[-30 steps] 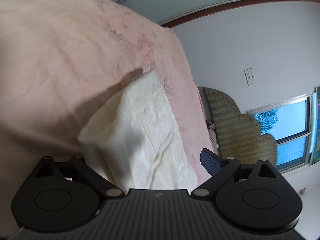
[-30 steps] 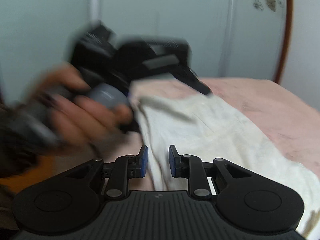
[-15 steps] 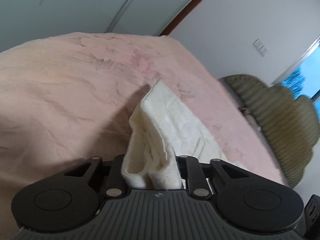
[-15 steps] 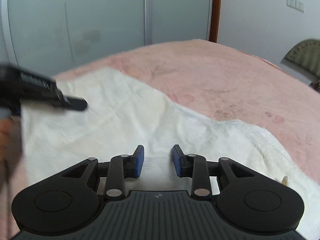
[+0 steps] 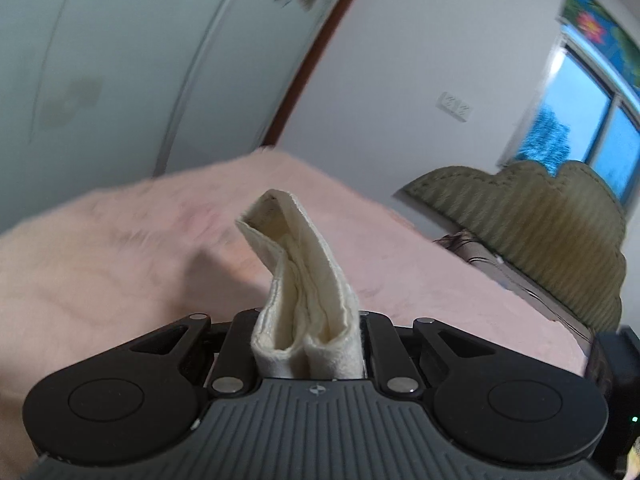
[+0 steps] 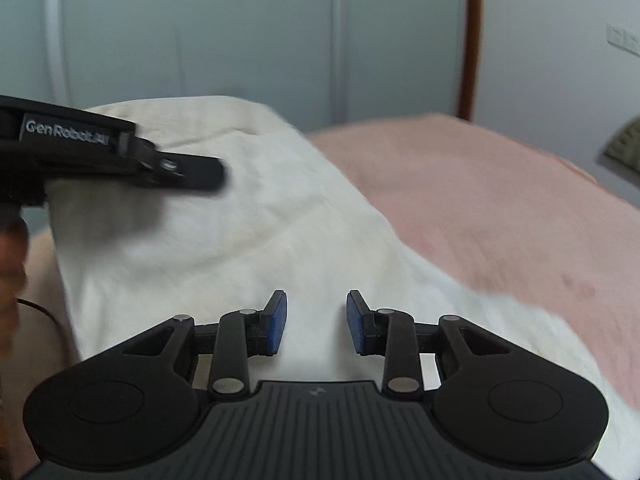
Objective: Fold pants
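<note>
The cream pants (image 6: 224,240) lie on the pink bedspread (image 6: 500,200). My left gripper (image 5: 308,344) is shut on a bunched fold of the pants (image 5: 300,280), which stands up from between its jaws above the bedspread (image 5: 100,272). In the right wrist view the left gripper (image 6: 120,160) holds the pants' far left end lifted. My right gripper (image 6: 316,320) is open, its blue pads (image 6: 276,324) apart just above the pants' near part, touching nothing.
A white wardrobe (image 6: 240,32) stands behind the bed. An olive padded headboard (image 5: 540,232) and a window (image 5: 580,120) are at the right in the left wrist view. A hand (image 6: 10,272) shows at the left edge of the right wrist view.
My left gripper went from open to shut on the pants' edge and raised it. My right gripper has opened wider and stays over the cloth.
</note>
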Motion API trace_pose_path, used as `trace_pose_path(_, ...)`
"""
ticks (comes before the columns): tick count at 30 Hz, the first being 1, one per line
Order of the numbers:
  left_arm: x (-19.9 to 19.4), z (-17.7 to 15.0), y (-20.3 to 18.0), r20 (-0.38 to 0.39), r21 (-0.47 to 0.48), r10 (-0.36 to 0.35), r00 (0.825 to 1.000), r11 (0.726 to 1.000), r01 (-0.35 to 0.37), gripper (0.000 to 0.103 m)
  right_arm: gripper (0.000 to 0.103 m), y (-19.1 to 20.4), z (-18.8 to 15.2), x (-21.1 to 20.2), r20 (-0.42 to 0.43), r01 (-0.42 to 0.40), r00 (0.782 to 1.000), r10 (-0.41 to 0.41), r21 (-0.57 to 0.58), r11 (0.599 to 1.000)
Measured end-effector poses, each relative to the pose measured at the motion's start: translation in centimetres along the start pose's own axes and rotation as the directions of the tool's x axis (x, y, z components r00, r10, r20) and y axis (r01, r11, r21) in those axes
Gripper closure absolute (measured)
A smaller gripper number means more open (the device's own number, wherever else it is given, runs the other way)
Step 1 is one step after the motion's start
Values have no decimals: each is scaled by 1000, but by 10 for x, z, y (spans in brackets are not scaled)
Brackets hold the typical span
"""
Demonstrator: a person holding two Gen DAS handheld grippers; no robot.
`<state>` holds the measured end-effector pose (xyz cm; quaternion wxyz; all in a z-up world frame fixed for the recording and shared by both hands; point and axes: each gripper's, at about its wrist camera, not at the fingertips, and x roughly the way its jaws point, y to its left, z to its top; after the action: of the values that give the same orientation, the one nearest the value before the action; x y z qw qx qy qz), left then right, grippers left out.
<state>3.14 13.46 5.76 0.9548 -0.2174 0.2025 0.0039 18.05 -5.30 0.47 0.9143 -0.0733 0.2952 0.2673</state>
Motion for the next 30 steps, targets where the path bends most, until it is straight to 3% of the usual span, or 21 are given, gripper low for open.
trace_pose_path(6, -15, -5, -64, 53, 135, -74, 996, 989, 67, 88, 71, 11, 1, -37, 131, 75, 990, -55, -153, 985)
trace_pose_path(11, -17, -21, -122, 60, 225, -165, 985, 963, 147, 88, 71, -11, -13, -83, 218, 121, 972, -84, -163, 979)
trace_pose_path(13, -13, -29, -146, 42, 254, -203, 978, 949, 186, 87, 64, -24, -22, -100, 235, 145, 966, -109, -142, 979)
trace_pose_path(19, 7, -63, -208, -46, 296, -292, 955, 910, 292, 86, 58, -67, -56, -144, 247, 183, 953, -173, -20, 983)
trace_pose_path(30, 46, -131, -291, -164, 388, -360, 918, 832, 396, 83, 57, -106, -118, -203, 192, 288, 934, -302, 98, 953)
